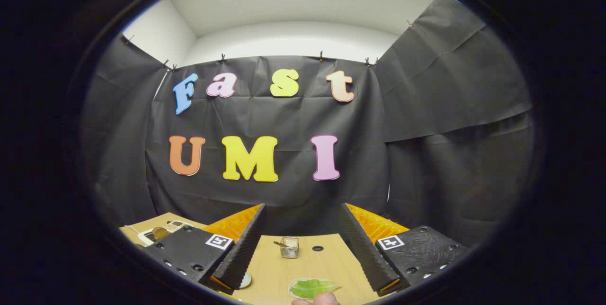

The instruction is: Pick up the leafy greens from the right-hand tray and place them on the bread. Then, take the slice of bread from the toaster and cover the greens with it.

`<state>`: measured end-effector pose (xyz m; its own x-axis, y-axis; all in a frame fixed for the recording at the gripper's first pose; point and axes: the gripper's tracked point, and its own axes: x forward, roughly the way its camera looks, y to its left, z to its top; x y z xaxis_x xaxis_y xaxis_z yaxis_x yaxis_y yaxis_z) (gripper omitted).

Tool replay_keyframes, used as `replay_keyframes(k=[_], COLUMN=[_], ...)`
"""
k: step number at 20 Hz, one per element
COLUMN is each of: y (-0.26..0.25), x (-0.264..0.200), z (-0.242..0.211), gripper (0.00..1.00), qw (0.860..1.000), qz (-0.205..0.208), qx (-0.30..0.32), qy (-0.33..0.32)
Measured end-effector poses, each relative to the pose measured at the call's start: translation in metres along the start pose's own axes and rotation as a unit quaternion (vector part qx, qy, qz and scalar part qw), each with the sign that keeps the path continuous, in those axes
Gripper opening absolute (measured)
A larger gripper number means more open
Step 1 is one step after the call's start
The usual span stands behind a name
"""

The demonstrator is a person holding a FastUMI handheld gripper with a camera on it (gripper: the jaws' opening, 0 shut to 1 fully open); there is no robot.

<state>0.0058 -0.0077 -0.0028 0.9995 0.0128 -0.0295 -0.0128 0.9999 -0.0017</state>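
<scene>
My gripper (pixel 303 243) is open, its two fingers spread wide above a wooden table (pixel 331 260) with nothing between them. Low between the fingers lies a green leaf (pixel 313 288) on a small clear tray (pixel 296 282). Farther ahead, between the fingers, stands a small wire toaster (pixel 289 247) holding a slice of bread. A white plate (pixel 150 236) with something brown on it sits beyond the left finger; I cannot tell what it is.
A fingertip of a person's hand (pixel 316 299) shows just below the leaf tray. A small dark hole (pixel 317 248) is in the tabletop right of the toaster. A round rim (pixel 245 280) peeks out beside the left finger. Black cloth walls close the booth behind the table.
</scene>
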Motion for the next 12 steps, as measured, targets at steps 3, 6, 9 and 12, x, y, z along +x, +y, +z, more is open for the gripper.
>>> replay_keyframes(k=[3, 6, 9, 12], y=[0.000, -0.002, -0.004, -0.010], x=[0.002, 0.004, 0.007, 0.010], z=[-0.001, -0.001, -0.003, -0.010], gripper=[0.95, 0.95, 0.95, 0.95], qw=[1.000, 1.000, 1.000, 1.000], qz=[0.003, 0.004, 0.005, 0.004], qx=[-0.002, -0.002, -0.002, -0.003], qy=[-0.001, 0.001, 0.002, 0.009])
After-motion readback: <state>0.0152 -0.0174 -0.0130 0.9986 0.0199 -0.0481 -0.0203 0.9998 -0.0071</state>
